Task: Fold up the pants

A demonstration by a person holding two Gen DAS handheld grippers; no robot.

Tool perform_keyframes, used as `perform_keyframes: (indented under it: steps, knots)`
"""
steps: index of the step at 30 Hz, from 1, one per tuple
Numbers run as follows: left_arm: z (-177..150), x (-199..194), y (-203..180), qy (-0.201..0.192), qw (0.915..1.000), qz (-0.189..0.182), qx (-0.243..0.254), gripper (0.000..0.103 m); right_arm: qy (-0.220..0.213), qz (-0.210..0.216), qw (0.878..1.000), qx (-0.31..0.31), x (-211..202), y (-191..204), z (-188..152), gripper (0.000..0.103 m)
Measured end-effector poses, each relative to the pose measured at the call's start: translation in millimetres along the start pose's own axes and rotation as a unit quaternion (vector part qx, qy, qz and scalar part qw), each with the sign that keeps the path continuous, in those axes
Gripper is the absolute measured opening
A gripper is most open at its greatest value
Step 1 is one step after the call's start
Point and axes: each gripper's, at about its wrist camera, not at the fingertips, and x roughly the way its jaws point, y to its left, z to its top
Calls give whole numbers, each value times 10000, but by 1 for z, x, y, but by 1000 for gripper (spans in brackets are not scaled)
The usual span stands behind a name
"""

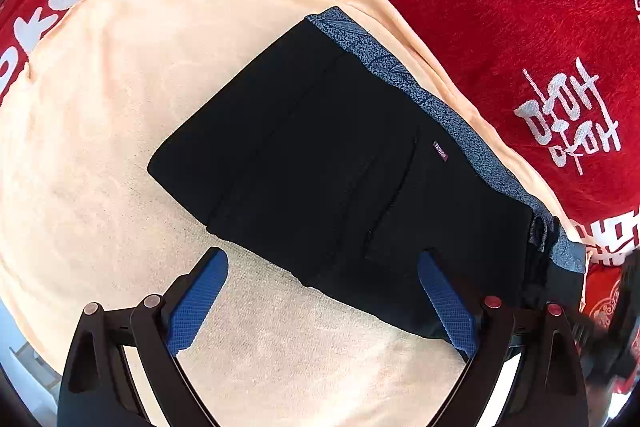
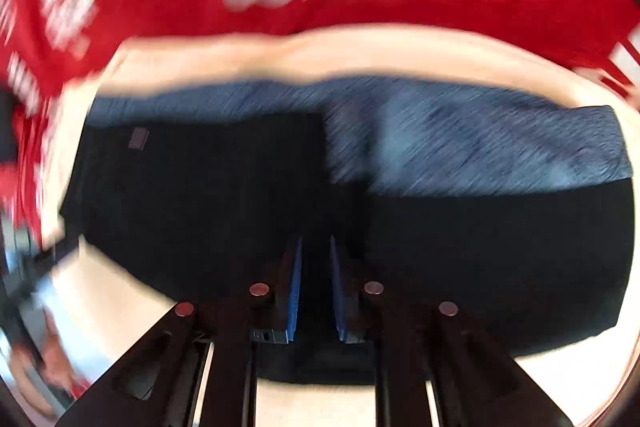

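- The red fleece blanket with white lettering (image 1: pixel 500 7) covers everything underneath, so whether a counter or a bed lies below cannot be told; it serves as the soft base.
- The pale peach terry towel (image 1: pixel 120 107) is spread on top of the red blanket, seemingly as a plain, flat working surface for the folding.
- The black pants with a speckled blue-grey waistband (image 1: pixel 320 155) lie on the towel, already folded into a compact, roughly rectangular stack. The waistband runs along the far edge, near the towel's border, and a small label faces up. In the right wrist view the same pants (image 2: pixel 200 187) fill the middle of the picture, blurred, with the waistband on the far side.
- The left gripper (image 1: pixel 320 303) hovers above the near edge of the pants. Its blue ribbed fingers (image 1: pixel 200 303) are spread wide and hold nothing; one sits over the towel, the other over the black cloth, as if free to press or smooth the stack.
- The right gripper (image 2: pixel 315 283) has its fingers drawn nearly together, leaving a narrow gap. Black fabric lies around and beneath them, but the blur hides whether any fold is pinched, so that cannot be told.
- Judging by the neat stack, the folding looks nearly finished.
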Motion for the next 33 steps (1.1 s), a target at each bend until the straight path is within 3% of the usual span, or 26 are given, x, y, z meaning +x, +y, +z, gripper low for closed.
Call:
perform_keyframes:
  steps: [3, 4, 5, 6, 9, 15, 19, 27, 31, 33]
  knots:
    - [1, 0, 4, -13, 9998, -129, -159, 96, 79, -141, 9985, -522, 1, 27, -23, 21]
    - [2, 0, 6, -27, 9995, -208, -250, 96, 87, -189, 9975, -679, 1, 35, -30, 29]
    - [2, 0, 9, -34, 9991, -275, -315, 96, 112, -195, 9968, -763, 3, 39, -34, 44]
    - [3, 0, 12, -31, 9985, -376, -396, 96, 162, -159, 9964, -811, 6, 39, -37, 48]
    - [2, 3, 23, 18, 9946, -798, -670, 96, 110, -198, 9957, -893, 7, 44, -44, 49]
    - [-2, 19, 45, 71, 9738, -1910, -1231, 96, 105, 27, 9965, -832, 8, 25, -34, 49]
    - [2, 21, 46, -61, 9679, -2147, -1303, 96, 33, -1, 9959, -900, 4, 23, -42, 49]
    - [9, 25, 45, -260, 9648, -2235, -1362, 101, -5, -62, 9959, -905, 3, 26, -48, 50]
    - [16, 24, 45, -460, 9486, -2701, -1582, 101, -6, -53, 9959, -907, 9, 34, -43, 50]
    - [21, 26, 41, -551, 9471, -2770, -1525, 101, -23, -41, 9956, -932, 10, 36, -42, 50]
